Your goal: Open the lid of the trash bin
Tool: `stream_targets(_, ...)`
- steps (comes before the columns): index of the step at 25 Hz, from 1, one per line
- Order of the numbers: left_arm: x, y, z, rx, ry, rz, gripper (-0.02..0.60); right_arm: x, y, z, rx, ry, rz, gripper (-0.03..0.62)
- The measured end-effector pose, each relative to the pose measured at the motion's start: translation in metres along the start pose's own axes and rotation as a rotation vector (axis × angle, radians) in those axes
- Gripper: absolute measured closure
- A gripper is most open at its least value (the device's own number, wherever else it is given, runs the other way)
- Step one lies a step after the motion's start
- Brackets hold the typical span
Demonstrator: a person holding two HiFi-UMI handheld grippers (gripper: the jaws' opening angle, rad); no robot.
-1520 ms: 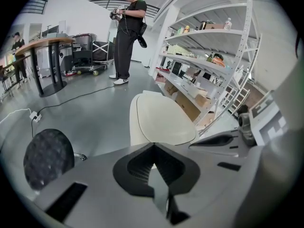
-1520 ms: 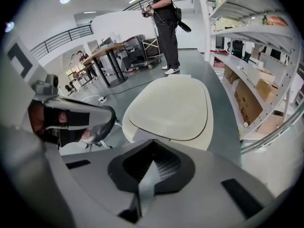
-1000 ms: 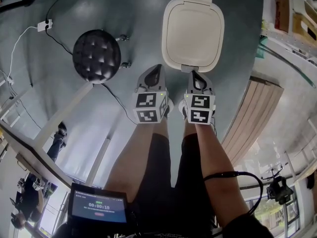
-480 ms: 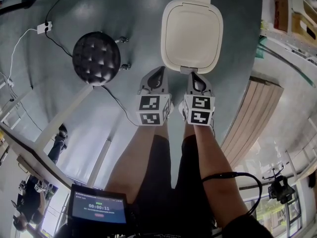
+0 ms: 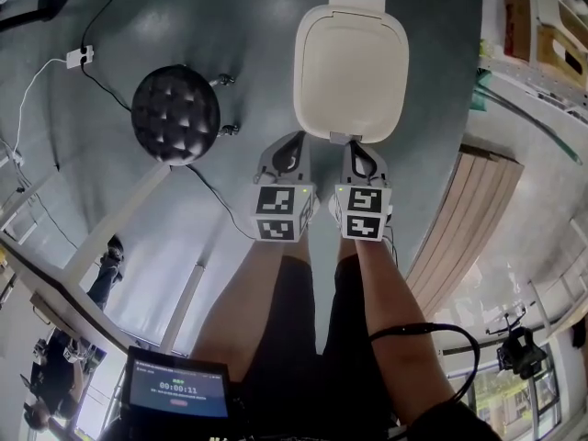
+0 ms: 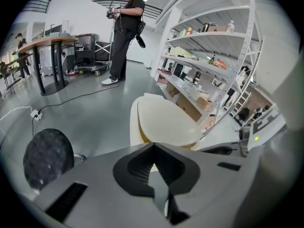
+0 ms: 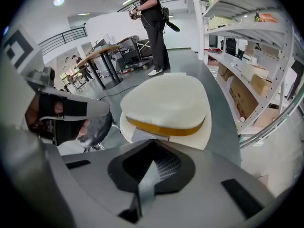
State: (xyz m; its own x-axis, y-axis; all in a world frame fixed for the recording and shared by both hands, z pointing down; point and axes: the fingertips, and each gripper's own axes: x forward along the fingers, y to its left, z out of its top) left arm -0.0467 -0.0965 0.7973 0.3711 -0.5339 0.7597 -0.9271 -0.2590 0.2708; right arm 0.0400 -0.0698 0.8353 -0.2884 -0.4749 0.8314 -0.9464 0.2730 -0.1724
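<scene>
Here the trash bin (image 7: 202, 129) stands on the floor just ahead of both grippers, lid (image 5: 351, 62) down. The left gripper (image 5: 294, 141) and right gripper (image 5: 356, 147) are closed, empty. The lid looks like light, stiff plastic, best lifted at its near lip.

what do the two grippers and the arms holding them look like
The left gripper and right gripper are grey plastic with dark ribbed pads. Each carries a white cube with black square markers and a green light. No sleeves on the forearms; a black cable loops beside the right one.
</scene>
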Motion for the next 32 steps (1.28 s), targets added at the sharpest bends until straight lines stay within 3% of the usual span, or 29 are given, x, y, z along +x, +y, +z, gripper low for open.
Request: stream_targets(32,-0.005,-0.005,0.02,0.026,-0.03,-0.009,0.584,0.0,0.002,0.0,-0.04,0.023,0.032,0.594)
